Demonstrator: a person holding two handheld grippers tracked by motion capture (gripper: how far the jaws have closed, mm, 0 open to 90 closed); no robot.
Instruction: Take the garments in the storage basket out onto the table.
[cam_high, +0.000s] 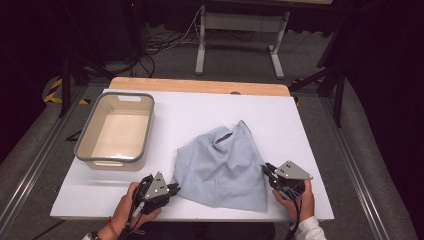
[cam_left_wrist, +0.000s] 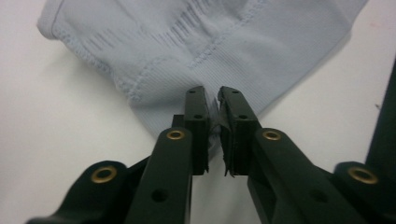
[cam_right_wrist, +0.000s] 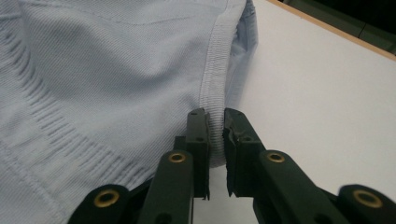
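Note:
A pale blue knitted garment (cam_high: 222, 165) lies crumpled on the white table top (cam_high: 310, 150), right of the middle. My left gripper (cam_high: 175, 189) is at its near left corner, held low by a hand. In the left gripper view the jaws (cam_left_wrist: 212, 100) stand a narrow gap apart, with the garment's corner (cam_left_wrist: 154, 70) lying loose between them. My right gripper (cam_high: 267, 169) is at the garment's right edge. There too the jaws (cam_right_wrist: 215, 121) are slightly parted, and the ribbed hem (cam_right_wrist: 215, 70) runs between them without being pinched.
A beige tub with a grey rim (cam_high: 86, 131) stands at the back left of the table, nothing in it. A wooden strip (cam_high: 200, 86) borders the far edge. Beyond it stand a white frame's legs (cam_high: 201, 45) and cables on the floor.

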